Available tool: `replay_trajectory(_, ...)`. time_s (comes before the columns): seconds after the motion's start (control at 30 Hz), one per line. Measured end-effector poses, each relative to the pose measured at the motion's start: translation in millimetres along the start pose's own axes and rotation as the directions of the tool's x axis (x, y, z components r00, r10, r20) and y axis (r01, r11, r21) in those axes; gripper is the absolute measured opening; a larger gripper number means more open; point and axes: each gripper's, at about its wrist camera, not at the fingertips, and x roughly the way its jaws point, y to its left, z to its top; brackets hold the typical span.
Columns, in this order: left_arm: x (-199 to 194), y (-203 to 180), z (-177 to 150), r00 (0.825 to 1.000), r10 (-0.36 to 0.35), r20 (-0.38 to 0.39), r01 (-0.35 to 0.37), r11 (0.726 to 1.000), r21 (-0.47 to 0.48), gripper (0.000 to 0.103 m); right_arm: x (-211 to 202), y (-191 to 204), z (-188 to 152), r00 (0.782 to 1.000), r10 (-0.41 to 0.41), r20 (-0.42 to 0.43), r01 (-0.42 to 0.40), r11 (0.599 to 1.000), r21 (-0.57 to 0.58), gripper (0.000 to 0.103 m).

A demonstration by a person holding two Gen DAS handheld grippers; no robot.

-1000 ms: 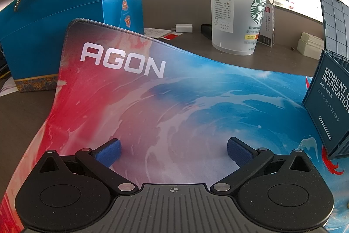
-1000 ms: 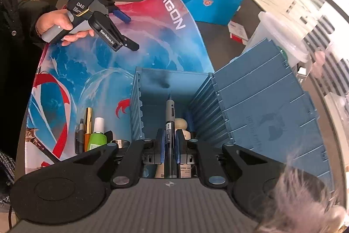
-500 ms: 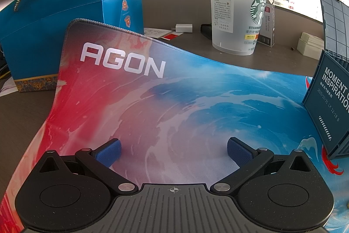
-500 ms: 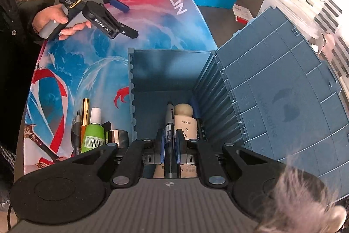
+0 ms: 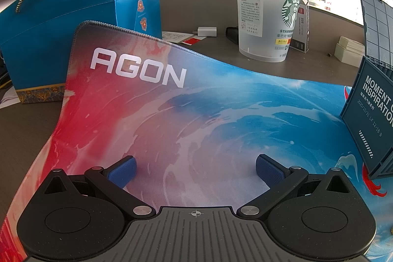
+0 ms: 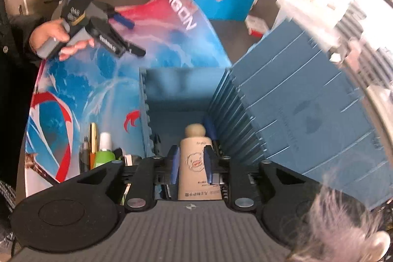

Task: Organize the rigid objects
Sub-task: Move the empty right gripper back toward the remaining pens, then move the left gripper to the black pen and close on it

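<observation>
The right gripper point(image 6: 191, 165) looks down into the blue crate point(image 6: 172, 90), its blue pads set on either side of a tan bottle point(image 6: 195, 163); they seem to touch its sides, but the frame is blurred, so I cannot tell whether they grip it. The bottle lies inside the crate with its round cap point(image 6: 195, 130) pointing far, and a dark blue pen point(image 6: 210, 127) rests just right of it against the crate's ribbed right wall. The crate's lid point(image 6: 307, 109) stands open, tilted to the right.

On the mat point(image 6: 81, 95) just left of the crate, near the camera, lie a dark pen point(image 6: 85, 151), a gold pen point(image 6: 93, 136) and a green bottle point(image 6: 105, 151) with a white cap, side by side.

The left gripper point(image 5: 195, 170) hangs low over the mat point(image 5: 196, 114) with its jaws spread wide and nothing between them. From the right wrist view it shows at far left point(image 6: 125, 37), held in the person's left hand point(image 6: 56, 39), well apart from the crate. In the left wrist view the crate's near wall point(image 5: 371, 119), printed with white lettering, sits at the right edge on the mat.

Beyond the mat's far edge stand a blue gift bag point(image 5: 81, 23) at left and a clear cup point(image 5: 267, 19) at right, with a small carton point(image 5: 302, 27) just right of the cup.
</observation>
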Motion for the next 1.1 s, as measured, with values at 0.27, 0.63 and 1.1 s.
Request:
replay_trajectory(0.27, 0, 0, 0, 1.0, 0.0, 0.0, 0.0, 1.0, 0.0, 0.103, -50, 48, -24, 0.987, -0.095, 0.133, 0.09, 0.995, 0.044, 0.04)
replay_trajectory(0.63, 0, 0, 0, 1.0, 0.001, 0.0, -0.001, 1.0, 0.0, 0.103, -39, 124, -91, 0.94, -0.315, 0.129, 0.263, 0.912, 0.314, 0.062)
replay_trajectory(1.1, -2, -2, 0, 1.0, -0.009, 0.01, 0.009, 1.0, 0.005, 0.103, -40, 143, -140, 0.855, -0.512, 0.085, 0.371, 0.717, 0.59, 0.068)
